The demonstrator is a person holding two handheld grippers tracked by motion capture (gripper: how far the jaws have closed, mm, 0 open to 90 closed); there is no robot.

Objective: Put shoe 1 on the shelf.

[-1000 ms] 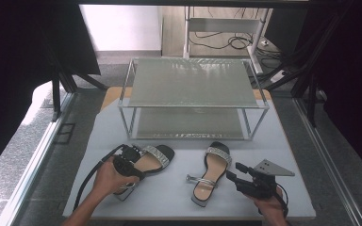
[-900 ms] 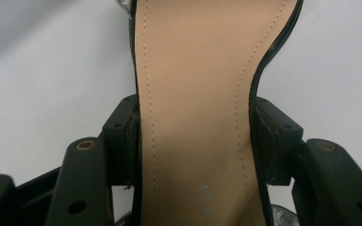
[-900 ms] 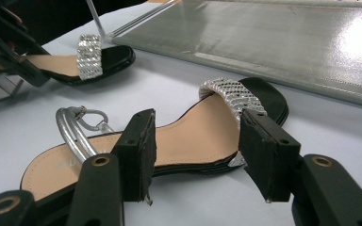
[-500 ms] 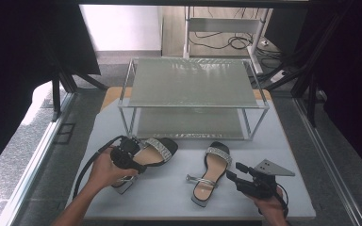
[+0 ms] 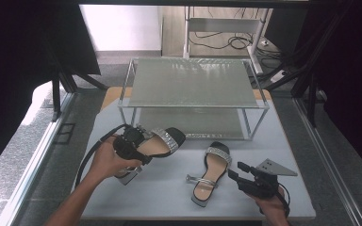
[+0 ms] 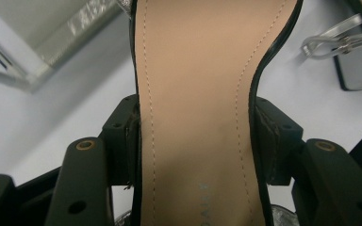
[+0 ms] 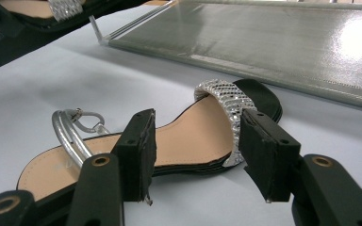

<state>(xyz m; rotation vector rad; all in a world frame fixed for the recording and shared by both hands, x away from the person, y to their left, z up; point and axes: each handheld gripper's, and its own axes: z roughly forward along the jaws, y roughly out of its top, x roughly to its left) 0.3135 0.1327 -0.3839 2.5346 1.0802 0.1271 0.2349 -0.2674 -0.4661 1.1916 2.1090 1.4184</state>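
The left sandal [image 5: 158, 143] is held above the table [image 5: 169, 197], just in front of the lower tier of the two-tier rack [image 5: 193, 84]. Its long axis runs from the block heel, low and near the person's left hand [image 5: 106, 160], up and away to the right, so the open toe with its glittering strap points toward the rack's front edge. The left claw [image 5: 136, 146] grips this sandal across the narrow waist of its sole: in the left gripper view both pads press against the black edges of the tan insole [image 6: 195, 117], one on each side, the jaws standing fairly wide around it.

The right sandal [image 5: 211, 173] lies flat on the table, well apart from the first. Its long axis runs almost straight away from the person, toe and sparkling band toward the rack, heel and silver ankle strap [image 7: 70, 134] nearest.

The right claw [image 5: 235, 173] sits low just beside this sandal's right flank. Its jaws are open and hold nothing; the right gripper view shows the sandal [image 7: 188, 136] lying beyond the pads, not pressed by them.
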